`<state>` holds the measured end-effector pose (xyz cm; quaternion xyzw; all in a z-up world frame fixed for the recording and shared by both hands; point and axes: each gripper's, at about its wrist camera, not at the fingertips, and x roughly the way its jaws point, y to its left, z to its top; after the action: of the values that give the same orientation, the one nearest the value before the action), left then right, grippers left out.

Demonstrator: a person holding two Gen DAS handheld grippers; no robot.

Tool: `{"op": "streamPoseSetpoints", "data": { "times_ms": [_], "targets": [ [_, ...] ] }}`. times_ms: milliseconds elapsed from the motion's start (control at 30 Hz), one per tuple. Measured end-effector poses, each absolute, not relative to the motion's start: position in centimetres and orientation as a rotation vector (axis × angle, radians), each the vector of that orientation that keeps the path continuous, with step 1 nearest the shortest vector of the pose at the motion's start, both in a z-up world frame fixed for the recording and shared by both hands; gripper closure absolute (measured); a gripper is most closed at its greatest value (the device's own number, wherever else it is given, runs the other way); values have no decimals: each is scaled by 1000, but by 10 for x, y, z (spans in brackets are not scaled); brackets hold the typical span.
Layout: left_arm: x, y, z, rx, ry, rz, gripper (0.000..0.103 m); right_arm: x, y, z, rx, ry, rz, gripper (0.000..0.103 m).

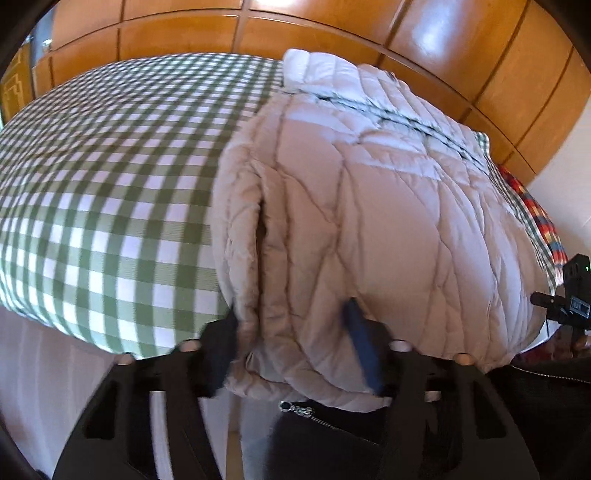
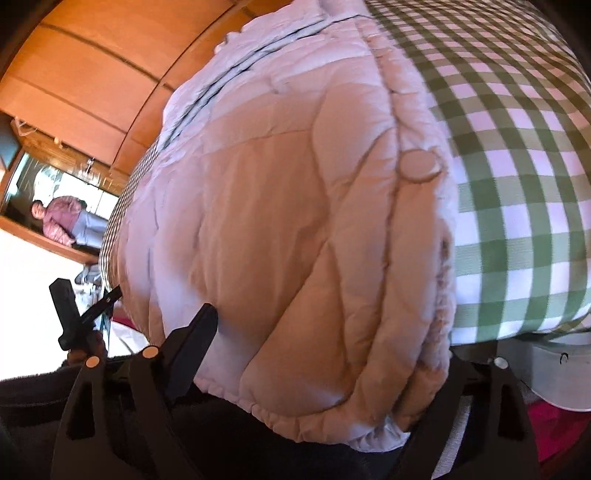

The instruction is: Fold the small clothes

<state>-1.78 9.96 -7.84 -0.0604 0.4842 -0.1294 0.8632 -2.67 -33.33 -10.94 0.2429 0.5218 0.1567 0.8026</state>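
A pale pink quilted puffer jacket (image 1: 369,206) lies on a green-and-white checked bed (image 1: 103,177), its hem hanging over the near edge. My left gripper (image 1: 295,343) has its jaws apart, with the jacket's hem and left edge bunched between the fingers (image 1: 364,343). In the right wrist view the jacket (image 2: 288,206) fills the frame, with a round snap (image 2: 419,166) on its right edge. My right gripper (image 2: 317,350) straddles the hem; the left finger (image 2: 192,343) shows and the right one is hidden behind fabric.
Wooden wardrobe doors (image 1: 332,33) stand behind the bed. A multicoloured checked cloth (image 1: 535,210) lies at the bed's right edge. A mirror showing a person (image 2: 62,218) is at the left. A grey and pink item (image 2: 554,380) lies by the bed.
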Motion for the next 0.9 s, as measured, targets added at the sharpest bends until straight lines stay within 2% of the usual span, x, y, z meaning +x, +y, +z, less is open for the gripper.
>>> {"op": "streamPoseSetpoints", "data": {
  "times_ms": [33, 67, 100, 133, 233, 300, 600, 900],
  "targets": [
    [-18, 97, -78, -110, 1014, -281, 74, -25, -330, -111, 509, 1119, 331, 33],
    [-19, 92, -75, -84, 1003, -295, 79, -24, -329, -112, 500, 1121, 330, 37],
    [-19, 91, -72, -77, 995, -304, 87, -23, -327, -112, 500, 1122, 341, 48],
    [-19, 91, -69, -78, 987, -313, 91, -22, -327, -112, 508, 1121, 360, 58],
    [-20, 97, -61, -122, 963, -339, 94, -20, -322, -103, 477, 1111, 408, 71],
    [-23, 101, -55, -162, 941, -359, 94, -20, -317, -94, 454, 1096, 435, 75],
    [-30, 99, -45, -176, 921, -367, 94, -26, -318, -88, 462, 1079, 475, 76],
    [-26, 104, -12, -286, 828, -428, 95, -17, -321, -55, 549, 966, 556, 81]
  ]
}}
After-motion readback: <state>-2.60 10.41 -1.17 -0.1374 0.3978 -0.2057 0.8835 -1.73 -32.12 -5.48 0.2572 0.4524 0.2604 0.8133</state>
